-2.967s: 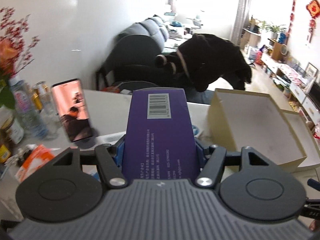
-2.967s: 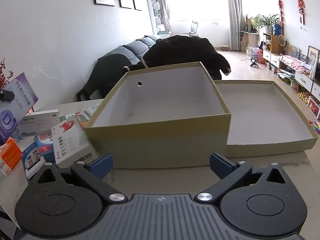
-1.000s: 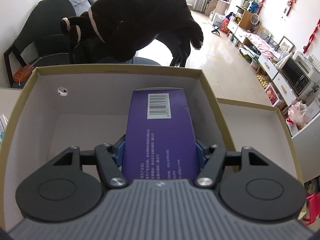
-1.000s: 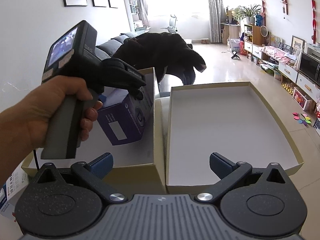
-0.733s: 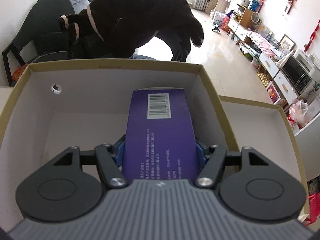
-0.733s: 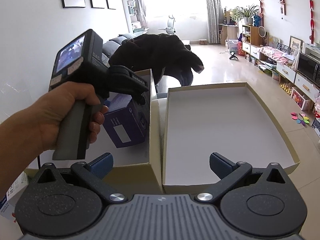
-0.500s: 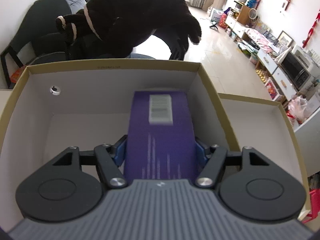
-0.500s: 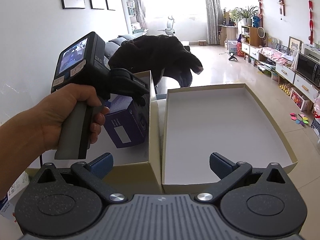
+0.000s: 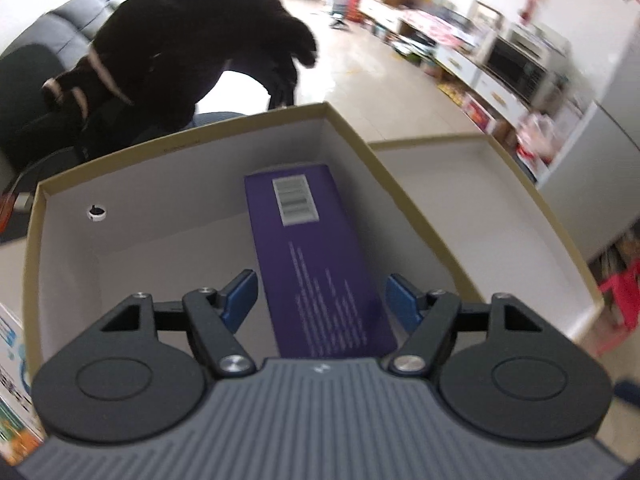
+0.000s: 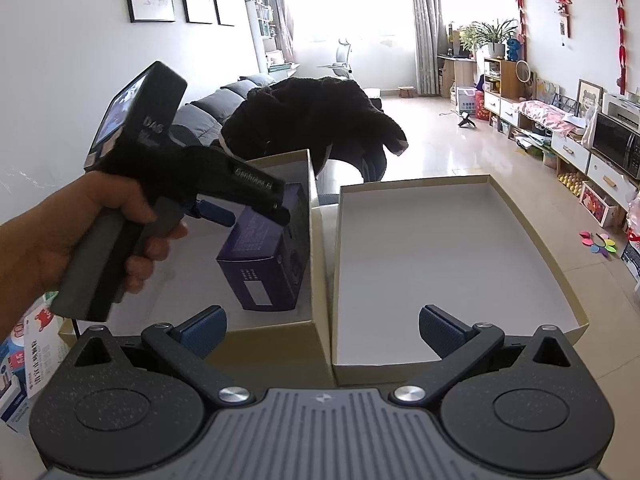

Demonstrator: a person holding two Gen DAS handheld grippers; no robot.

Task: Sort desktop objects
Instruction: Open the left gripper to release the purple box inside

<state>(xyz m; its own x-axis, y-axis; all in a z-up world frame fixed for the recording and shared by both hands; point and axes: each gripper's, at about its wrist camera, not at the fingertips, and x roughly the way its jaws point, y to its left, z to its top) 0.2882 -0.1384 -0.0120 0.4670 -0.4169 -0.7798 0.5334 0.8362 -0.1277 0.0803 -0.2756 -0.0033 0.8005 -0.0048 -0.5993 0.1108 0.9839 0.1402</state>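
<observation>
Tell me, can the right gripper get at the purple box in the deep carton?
Probably yes: the right gripper is open and the purple box lies uncovered, though the left gripper above it crowds the way.

Two handheld claws are being shown. The left claw (image 9: 320, 294) is being seen in the left wrist view as a grey ribbed body with two black round discs, black linkage arms pinned by silver screws, and blue ribbed pads (image 9: 239, 295). From the right wrist view its boxy black head with a small lit screen, white lettering along the side and a grey handle are being displayed, gripped by a bare left hand (image 10: 100, 232). The right claw (image 10: 322, 326) is being shown with the same build, its black discs being speckled.
</observation>
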